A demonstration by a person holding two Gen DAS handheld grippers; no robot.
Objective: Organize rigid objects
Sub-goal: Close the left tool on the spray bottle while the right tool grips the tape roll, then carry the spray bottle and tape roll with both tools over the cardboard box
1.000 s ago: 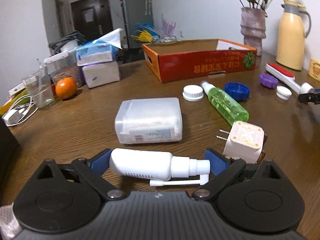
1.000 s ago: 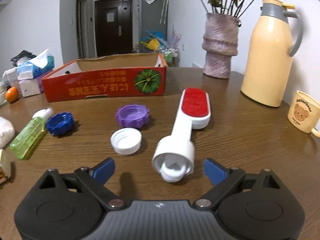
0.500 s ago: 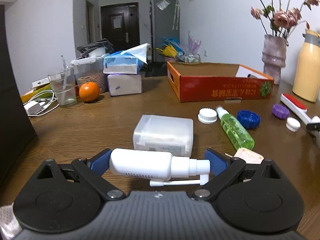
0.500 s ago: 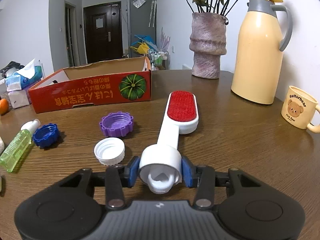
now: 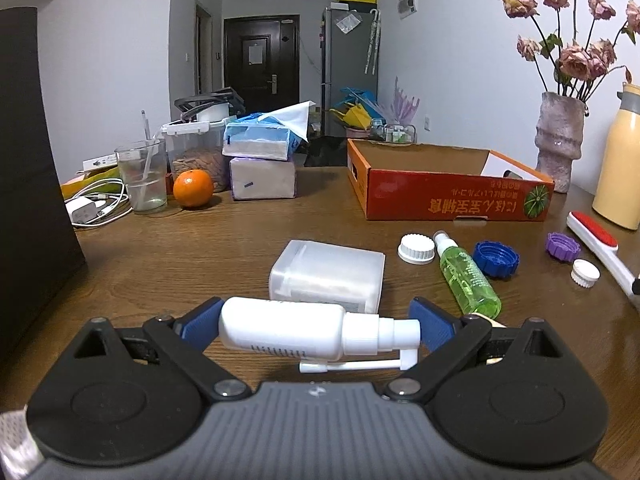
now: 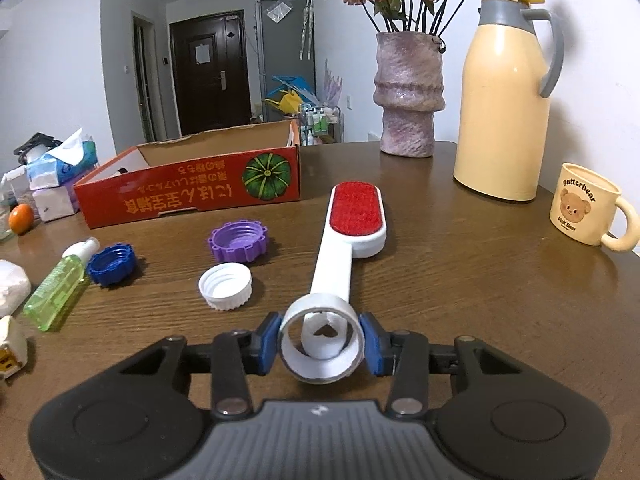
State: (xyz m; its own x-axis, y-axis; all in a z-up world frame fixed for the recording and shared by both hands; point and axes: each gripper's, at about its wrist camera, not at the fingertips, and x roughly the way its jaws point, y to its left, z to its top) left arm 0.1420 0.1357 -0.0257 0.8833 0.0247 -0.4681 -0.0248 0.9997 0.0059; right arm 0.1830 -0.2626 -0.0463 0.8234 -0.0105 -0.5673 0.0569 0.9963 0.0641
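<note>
My left gripper (image 5: 316, 326) is shut on a white spray bottle (image 5: 288, 330), held crosswise above the table. My right gripper (image 6: 322, 338) is shut on the ring end of a white lint brush with a red pad (image 6: 348, 232); the brush also shows in the left wrist view (image 5: 596, 242). An open red cardboard box (image 5: 448, 196) stands at the back; it also shows in the right wrist view (image 6: 192, 196). On the table lie a translucent plastic case (image 5: 328, 276), a green bottle (image 5: 466, 274), a blue cap (image 5: 496, 258), a purple cap (image 6: 238, 240) and white caps (image 6: 226, 286).
A yellow thermos (image 6: 506, 96), a vase of flowers (image 6: 408, 92) and a bear mug (image 6: 586, 210) stand at the right. Tissue packs (image 5: 260, 160), an orange (image 5: 193, 188), a glass (image 5: 143, 178) and a charger with cables (image 5: 86, 210) sit at the back left. A white plug (image 6: 10, 346) lies at the near left.
My right gripper has closed on the lint brush handle and tilted it up. My left gripper has risen with the spray bottle, level with the table.
</note>
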